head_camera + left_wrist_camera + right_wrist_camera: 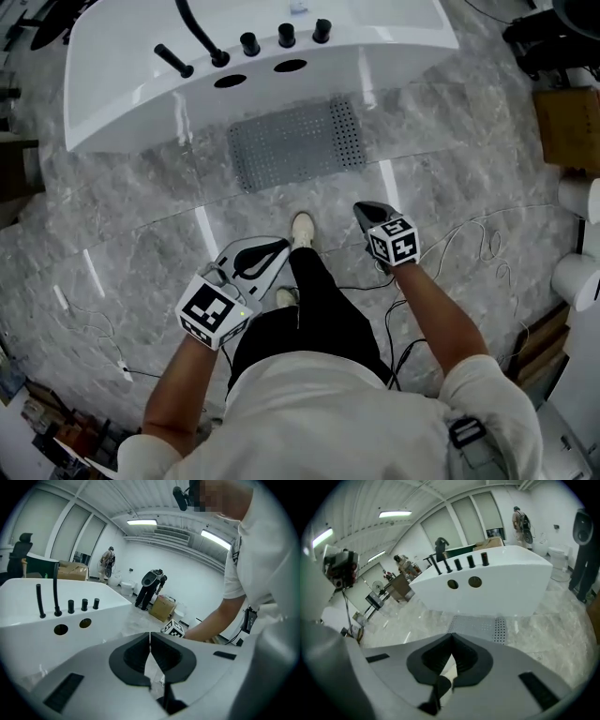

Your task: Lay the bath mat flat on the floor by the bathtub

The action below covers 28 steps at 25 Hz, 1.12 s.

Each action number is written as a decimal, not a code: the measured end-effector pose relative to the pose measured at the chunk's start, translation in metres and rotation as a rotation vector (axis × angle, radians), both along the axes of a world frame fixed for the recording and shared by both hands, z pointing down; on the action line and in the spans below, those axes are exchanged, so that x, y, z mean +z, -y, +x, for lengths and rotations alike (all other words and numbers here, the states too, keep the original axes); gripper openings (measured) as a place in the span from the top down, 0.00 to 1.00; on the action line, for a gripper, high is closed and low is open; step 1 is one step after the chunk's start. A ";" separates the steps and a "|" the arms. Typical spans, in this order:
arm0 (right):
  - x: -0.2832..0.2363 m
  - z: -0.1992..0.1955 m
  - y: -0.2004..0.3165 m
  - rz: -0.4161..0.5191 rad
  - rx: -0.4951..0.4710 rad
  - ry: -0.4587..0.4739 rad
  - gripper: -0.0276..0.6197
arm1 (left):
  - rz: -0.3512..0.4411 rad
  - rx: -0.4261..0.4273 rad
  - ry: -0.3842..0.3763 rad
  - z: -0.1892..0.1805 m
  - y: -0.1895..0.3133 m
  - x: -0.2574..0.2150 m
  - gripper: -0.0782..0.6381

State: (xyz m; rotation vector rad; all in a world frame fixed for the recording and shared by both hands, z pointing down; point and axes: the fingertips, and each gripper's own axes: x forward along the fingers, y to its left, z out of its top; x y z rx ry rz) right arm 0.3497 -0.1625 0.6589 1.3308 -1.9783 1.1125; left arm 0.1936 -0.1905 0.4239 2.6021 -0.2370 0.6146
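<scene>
A grey perforated bath mat (296, 142) lies flat on the marble floor against the white bathtub (122, 89). It also shows in the right gripper view as the mat (480, 626) below the tub (497, 581). My left gripper (274, 249) hovers above the floor beside my leg, jaws shut with nothing between them (150, 637). My right gripper (364, 211) hangs a little short of the mat's near edge, also shut and empty (451, 639). Neither gripper touches the mat.
Black taps and a spout (248, 44) stand on the tub's rim. Thin cables (478, 239) trail over the floor at right. A cardboard box (568, 127) and white rolls (574, 277) sit at the right edge. People (151, 585) stand in the far room.
</scene>
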 end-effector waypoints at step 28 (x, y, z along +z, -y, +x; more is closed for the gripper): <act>-0.257 -0.202 -0.311 0.297 -0.328 0.007 0.94 | 0.087 -0.159 -0.030 -0.177 -0.327 -0.072 0.86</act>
